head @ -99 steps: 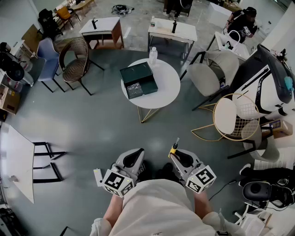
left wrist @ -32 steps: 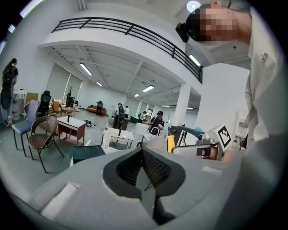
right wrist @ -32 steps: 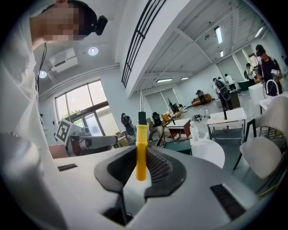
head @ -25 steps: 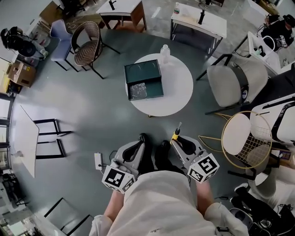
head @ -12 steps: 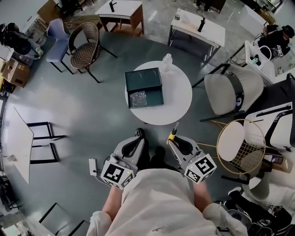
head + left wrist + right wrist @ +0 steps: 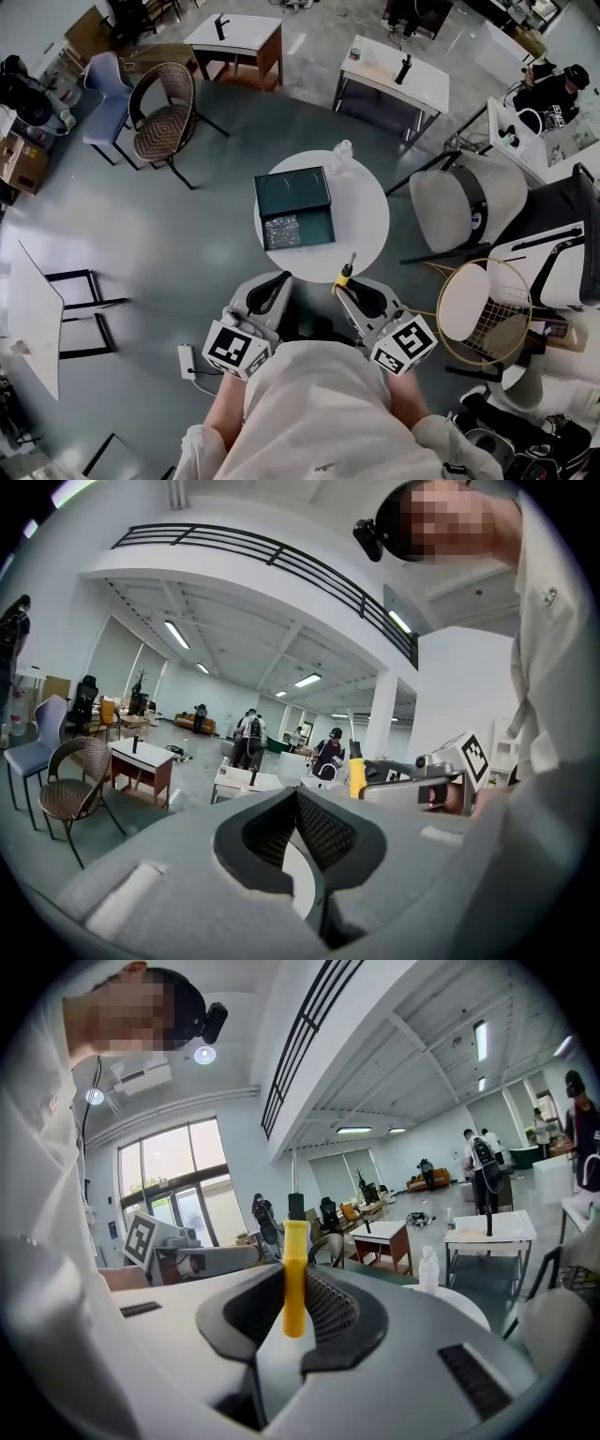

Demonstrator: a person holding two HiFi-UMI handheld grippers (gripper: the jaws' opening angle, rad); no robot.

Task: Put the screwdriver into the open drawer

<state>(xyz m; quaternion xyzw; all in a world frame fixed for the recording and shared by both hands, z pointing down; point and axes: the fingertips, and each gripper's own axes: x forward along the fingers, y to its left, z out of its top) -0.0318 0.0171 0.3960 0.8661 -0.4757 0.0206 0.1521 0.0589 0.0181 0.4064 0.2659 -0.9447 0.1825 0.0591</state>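
Observation:
My right gripper (image 6: 349, 289) is shut on a yellow-handled screwdriver (image 6: 346, 273), whose metal shaft points up toward the round white table (image 6: 366, 220). In the right gripper view the yellow handle (image 6: 294, 1277) stands upright between the closed jaws. On the table sits a dark green box with its drawer (image 6: 298, 230) pulled open toward me, something silvery lying inside it. My left gripper (image 6: 273, 287) is held beside the right one, shut, with nothing between its jaws (image 6: 296, 829). Both grippers hover close to my body, just short of the table's near edge.
A clear plastic bottle (image 6: 341, 152) stands at the table's far side. A padded grey chair (image 6: 461, 208) and a wire chair with a round seat (image 6: 480, 305) stand to the right, a wicker chair (image 6: 156, 108) at far left. Desks (image 6: 391, 70) and people are further back.
The view has closed in on the round table: it now lies just ahead of both grippers. The screwdriver stays clamped in the right gripper; the left stays shut.

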